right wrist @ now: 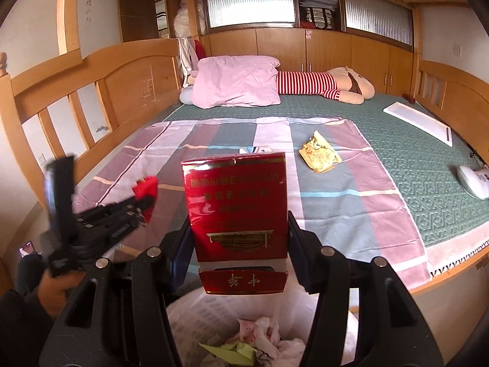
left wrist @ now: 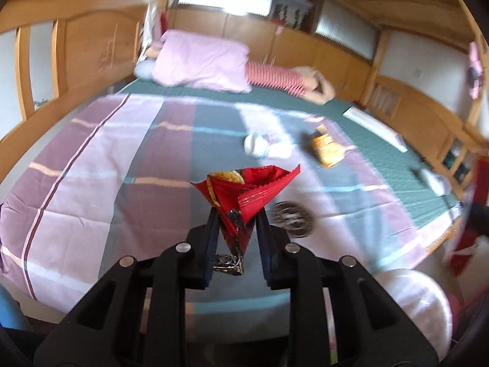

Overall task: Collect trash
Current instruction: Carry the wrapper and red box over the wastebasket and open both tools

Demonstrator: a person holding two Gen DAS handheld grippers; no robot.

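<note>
Bin: in the right wrist view we see a white-lined trash bin (right wrist: 214,315) right below the gripper, with crumpled paper and a green scrap inside.
Right gripper: our right gripper (right wrist: 237,229) has its fingers clamped on the sides of a red cigarette box (right wrist: 237,205), held upright above the bin, its flap hanging open at the bottom.
Left gripper: our left gripper (left wrist: 236,214) pinches a crumpled red snack wrapper (left wrist: 244,189) between nearly closed fingers, over the near end of the bed.
Left on the bed: a yellow wrapper (right wrist: 319,153) lies on the striped cloth (right wrist: 351,202), well beyond both grippers.
In the way: the red box blocks the right view of the cloth's middle; only a sliver of something white shows above it.
Only the left view: there we see a white bottle (left wrist: 259,148) lying left of the yellow wrapper, and a round dark thing (left wrist: 292,218), blurred, beside the fingers.
Far end: a pink pillow (right wrist: 238,81) and a striped plush toy (right wrist: 321,87).
</note>
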